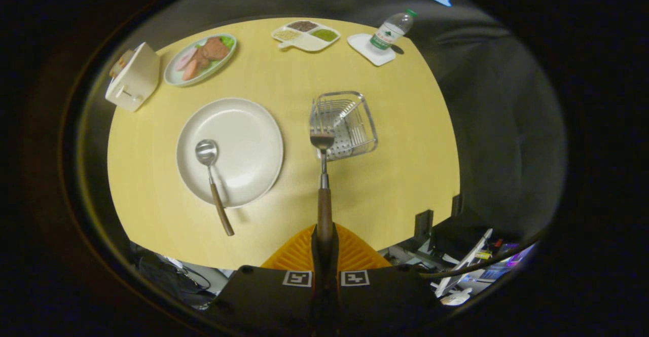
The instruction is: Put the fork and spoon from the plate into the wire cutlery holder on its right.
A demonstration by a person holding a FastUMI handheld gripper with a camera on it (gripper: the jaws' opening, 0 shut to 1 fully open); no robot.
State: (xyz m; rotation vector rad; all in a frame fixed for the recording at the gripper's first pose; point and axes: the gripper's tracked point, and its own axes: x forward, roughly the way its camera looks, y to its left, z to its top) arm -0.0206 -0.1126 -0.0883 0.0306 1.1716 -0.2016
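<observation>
Gripper view: my gripper (324, 240) is clamped on the fork (323, 175), both fingers pressed on the wooden handle's lower end, so the fork sticks straight out ahead w/ tines furthest from me. I'm high above the table (385, 185), looking down. Tines sit visually over the near-left rim of the wire cutlery holder (350, 124), but from this angle I can't tell how far above it they are. The spoon (213, 180) is on the plate (230, 152) left of the holder, bowl on the plate, handle poking off the near rim toward me. Not yet picked.

Further back: a food plate (200, 58), a divided dish (305, 35), a water bottle (393, 29) on a white coaster (367, 49), a white box (133, 76) at the far left. All well apart from my path.

Risks, as I judge them: fork is roughly level, so dropping it now prob lands it across the rim or on the table, not in. Needs tipping tines-down first. Holder looks light; a nudge from the tines could slide or tip it. Grip is at the handle end only, so the fork may pivot in the fingers when I tilt. Spoon handle overhang could lever the plate when I go for it.
</observation>
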